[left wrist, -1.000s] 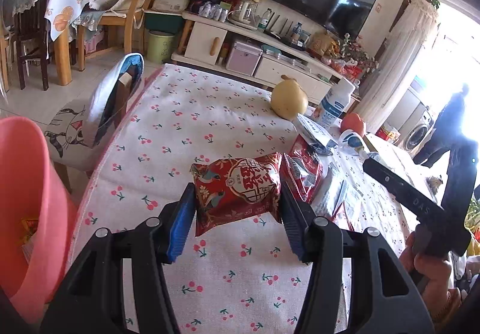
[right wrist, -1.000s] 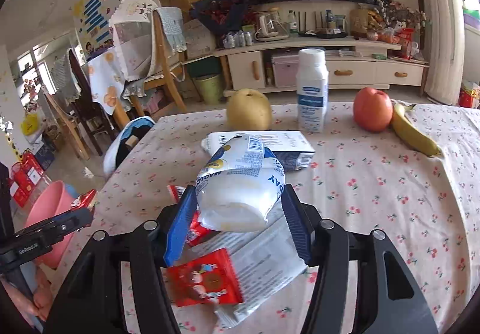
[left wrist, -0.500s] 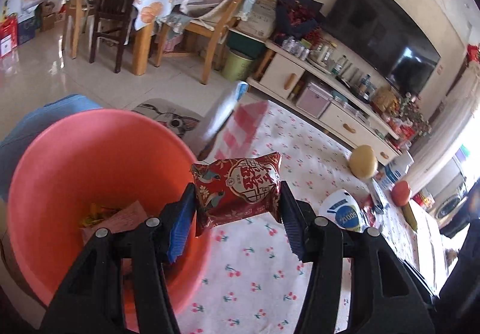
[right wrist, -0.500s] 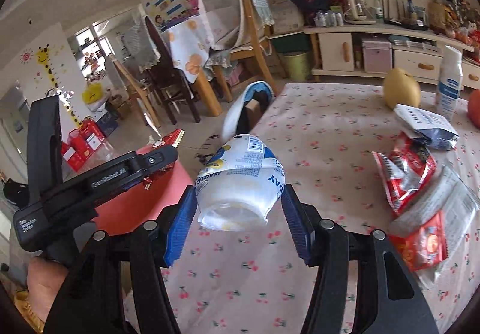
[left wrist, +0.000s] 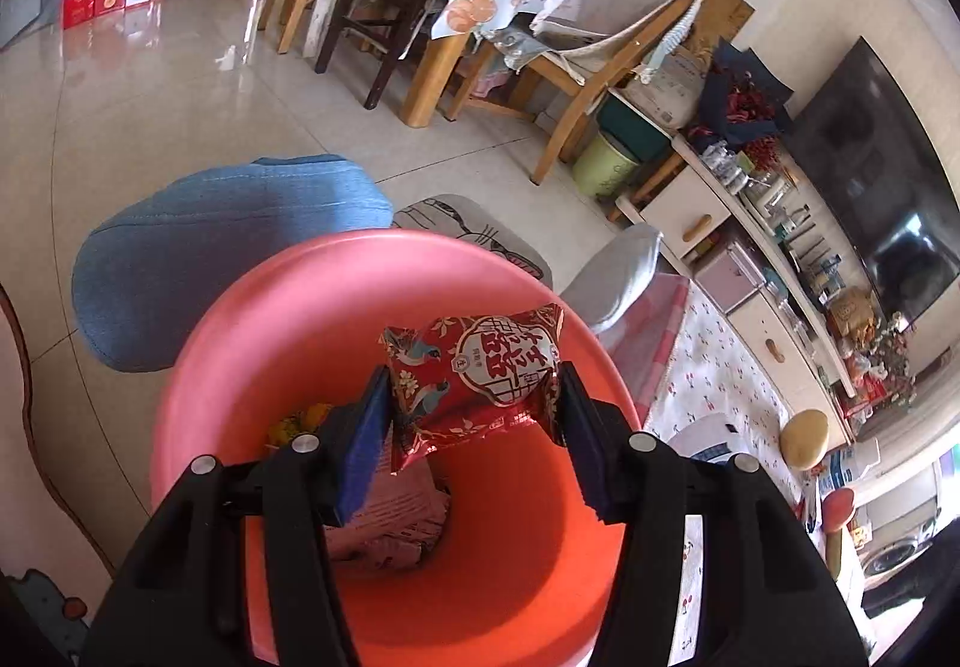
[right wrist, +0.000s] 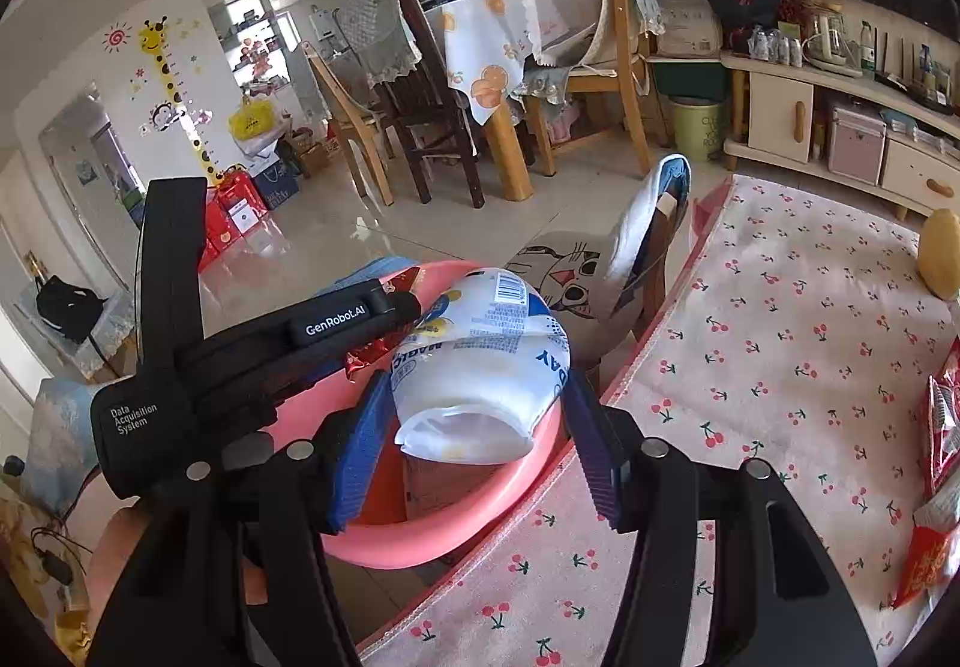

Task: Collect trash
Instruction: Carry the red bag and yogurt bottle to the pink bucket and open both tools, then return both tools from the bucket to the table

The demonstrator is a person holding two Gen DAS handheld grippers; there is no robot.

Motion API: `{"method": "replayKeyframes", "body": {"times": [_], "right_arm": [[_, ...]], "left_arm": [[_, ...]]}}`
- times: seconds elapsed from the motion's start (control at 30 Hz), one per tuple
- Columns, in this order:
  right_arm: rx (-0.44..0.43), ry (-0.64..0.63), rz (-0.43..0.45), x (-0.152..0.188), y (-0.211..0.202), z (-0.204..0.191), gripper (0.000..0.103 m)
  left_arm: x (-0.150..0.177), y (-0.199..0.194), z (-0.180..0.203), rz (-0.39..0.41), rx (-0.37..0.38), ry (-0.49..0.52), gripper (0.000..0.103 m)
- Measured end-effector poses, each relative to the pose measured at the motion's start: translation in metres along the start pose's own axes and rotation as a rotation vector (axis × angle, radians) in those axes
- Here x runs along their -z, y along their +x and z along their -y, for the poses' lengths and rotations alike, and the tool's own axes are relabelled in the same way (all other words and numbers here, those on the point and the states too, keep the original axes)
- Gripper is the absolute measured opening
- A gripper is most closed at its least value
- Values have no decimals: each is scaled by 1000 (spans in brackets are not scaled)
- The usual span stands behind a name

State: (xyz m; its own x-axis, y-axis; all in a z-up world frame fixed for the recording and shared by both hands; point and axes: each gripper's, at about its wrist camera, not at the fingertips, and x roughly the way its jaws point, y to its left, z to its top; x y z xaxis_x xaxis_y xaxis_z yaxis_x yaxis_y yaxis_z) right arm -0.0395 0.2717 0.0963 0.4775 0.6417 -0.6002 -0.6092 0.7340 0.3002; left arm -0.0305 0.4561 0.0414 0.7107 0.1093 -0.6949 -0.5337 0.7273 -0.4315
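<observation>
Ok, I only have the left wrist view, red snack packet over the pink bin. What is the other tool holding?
Observer: The right tool is shut on a white wrapper, at the pink bin's near rim.
Operator: Any trash left on the table?
Observer: Yes, red packets lie at the tablecloth's right edge.
Operator: Are the tools clear of each other?
Observer: The left tool's body crosses just above and left of the white wrapper, close.

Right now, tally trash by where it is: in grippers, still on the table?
Held in grippers: 2, the red snack packet in the left gripper and the white pouch in the right gripper.
On the table, right edge: 2 red wrappers, partly cut off.
Total: 4
</observation>
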Motion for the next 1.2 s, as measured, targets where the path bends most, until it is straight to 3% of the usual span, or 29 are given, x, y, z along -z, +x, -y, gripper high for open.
{"method": "replayKeyframes", "body": {"times": [0.27,0.37,0.4,0.63,0.73,0.87,0.93,1.07,1.2], "right_arm": [[3,-52,-72,6,30,-13,59],[21,-68,-116,10,41,-13,60],[29,-72,-117,11,42,-13,60],[65,-2,-82,22,15,2,74],[98,1,-66,28,-1,6,81],[124,21,-53,34,-20,12,83],[134,26,-40,39,-30,15,90],[155,15,-38,48,-50,17,90],[195,-8,-11,54,-77,23,90]], "left_arm": [[-10,5,-30,-21,-31,-86,56],[-12,8,-28,-21,-53,-61,60],[-12,11,-24,-26,-64,-46,66],[-8,13,-12,-31,-70,2,74],[-4,10,-5,-7,-36,18,74],[5,-1,15,66,2,112,80],[10,-11,23,132,52,143,83],[23,-28,36,249,113,194,88],[31,-32,49,248,179,219,90]]}}
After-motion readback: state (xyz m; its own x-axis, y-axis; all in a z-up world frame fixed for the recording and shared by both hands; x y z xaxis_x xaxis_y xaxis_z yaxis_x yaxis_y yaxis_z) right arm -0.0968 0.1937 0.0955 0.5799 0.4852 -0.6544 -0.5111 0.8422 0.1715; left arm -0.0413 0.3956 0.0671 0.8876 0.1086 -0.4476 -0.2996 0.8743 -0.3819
